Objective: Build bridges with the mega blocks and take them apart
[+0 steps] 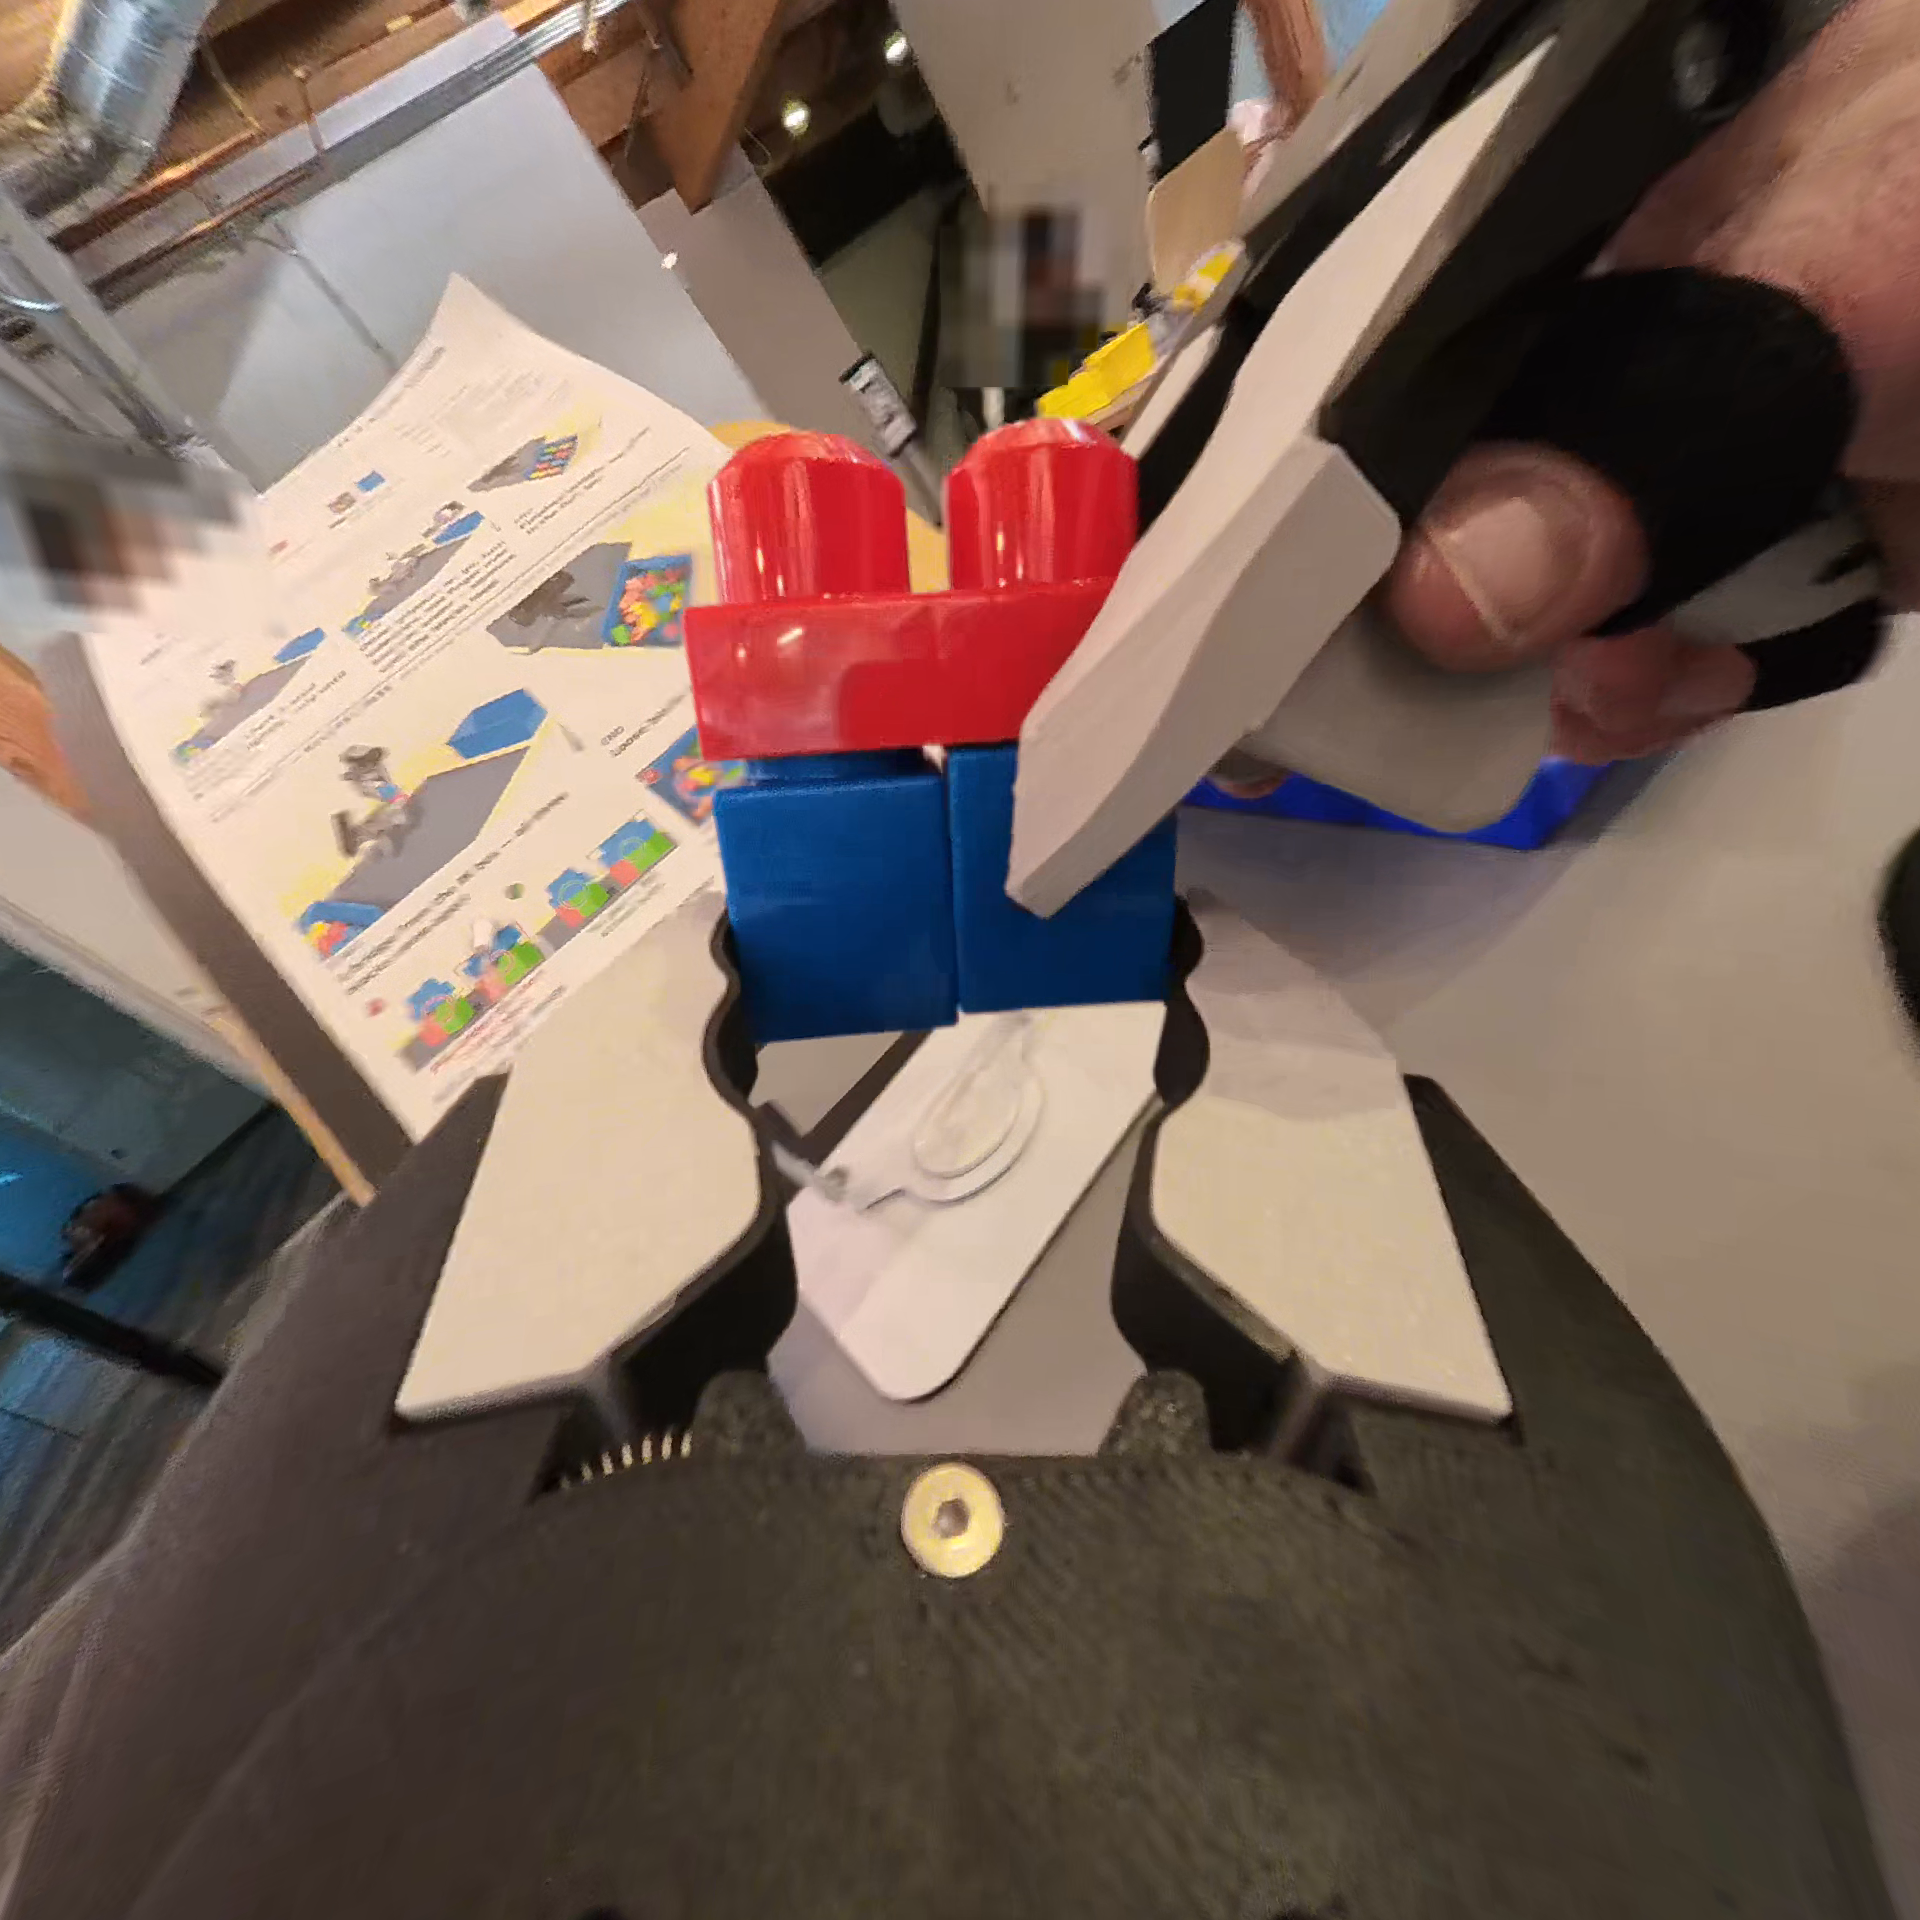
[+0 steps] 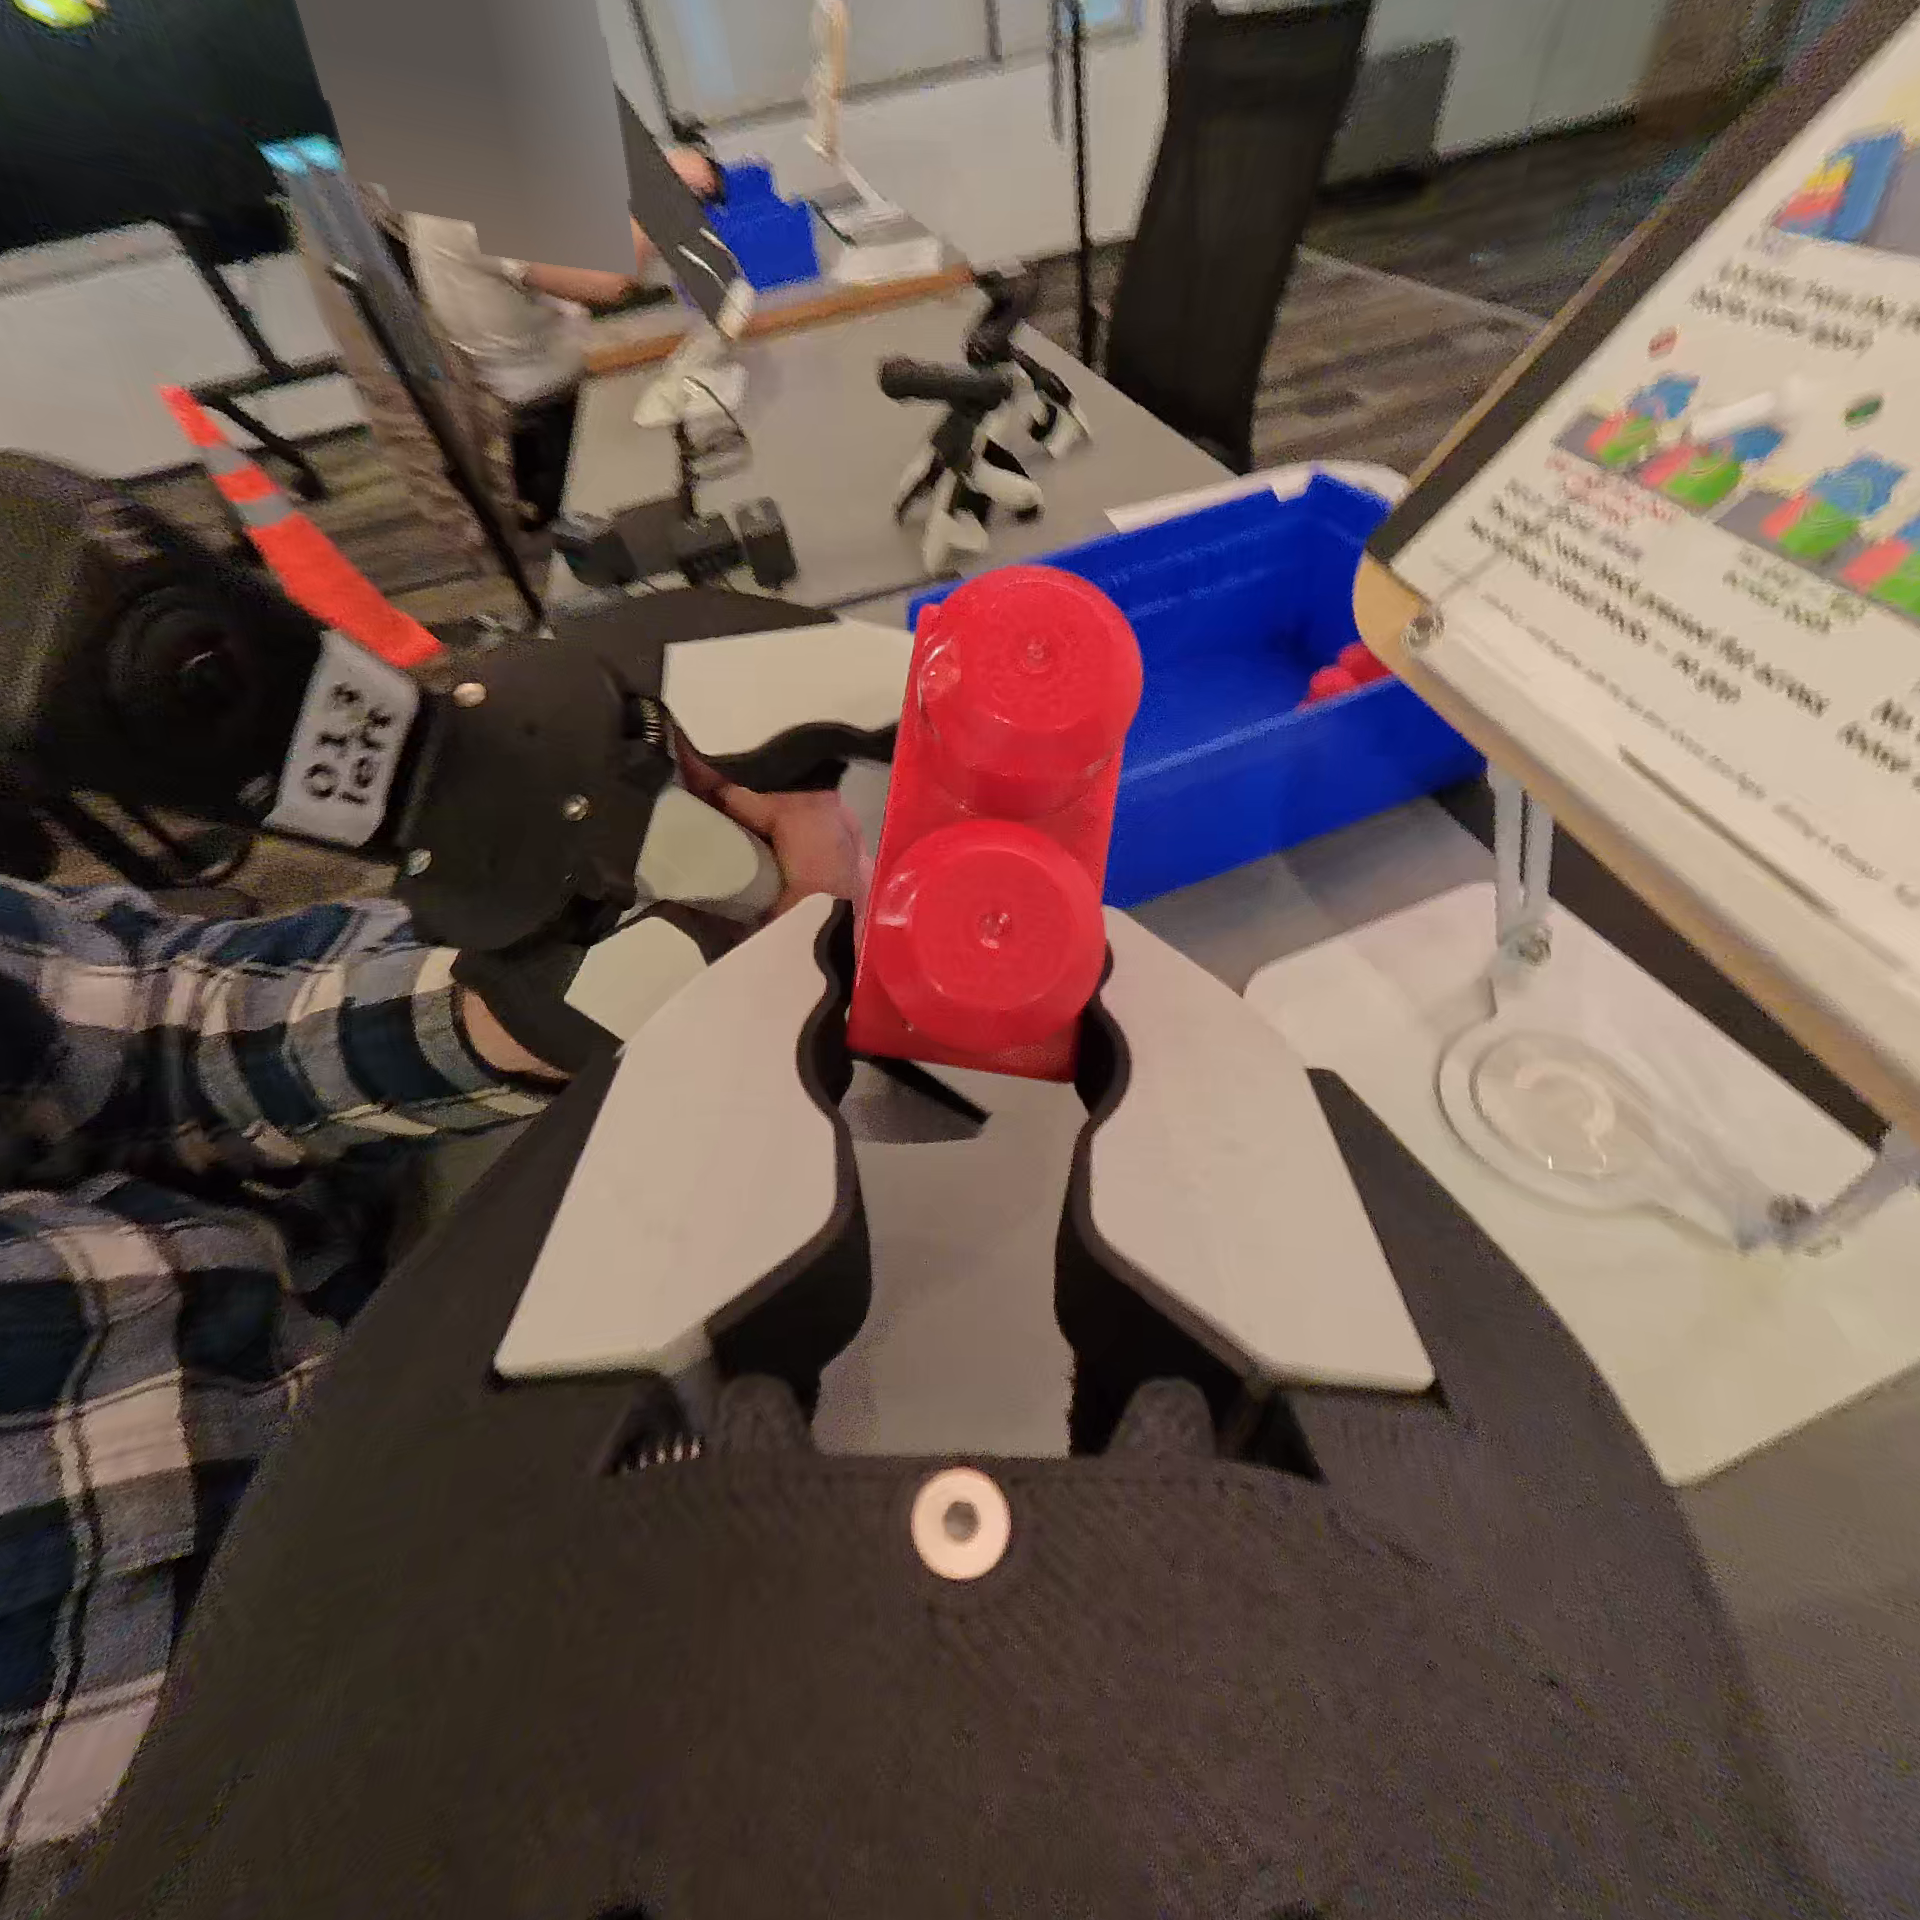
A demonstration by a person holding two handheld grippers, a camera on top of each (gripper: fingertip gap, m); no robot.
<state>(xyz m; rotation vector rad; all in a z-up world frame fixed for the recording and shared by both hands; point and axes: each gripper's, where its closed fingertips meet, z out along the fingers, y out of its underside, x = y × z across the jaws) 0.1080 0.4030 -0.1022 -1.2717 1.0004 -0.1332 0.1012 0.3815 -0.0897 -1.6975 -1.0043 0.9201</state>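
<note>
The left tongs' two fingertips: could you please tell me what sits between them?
Two blue blocks side by side, pressed between the left tongs, with a red block across their tops. The left wrist view shows it.

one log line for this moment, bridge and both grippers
stage: bridge held off table | left hand-held gripper: clamps two blue blocks | right hand-held gripper: closed on red block spanning them

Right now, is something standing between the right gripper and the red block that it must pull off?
Nothing visible does. The right gripper already has its fingers on both sides of the red block, which sits on two blue blocks clamped by the left gripper.
</note>
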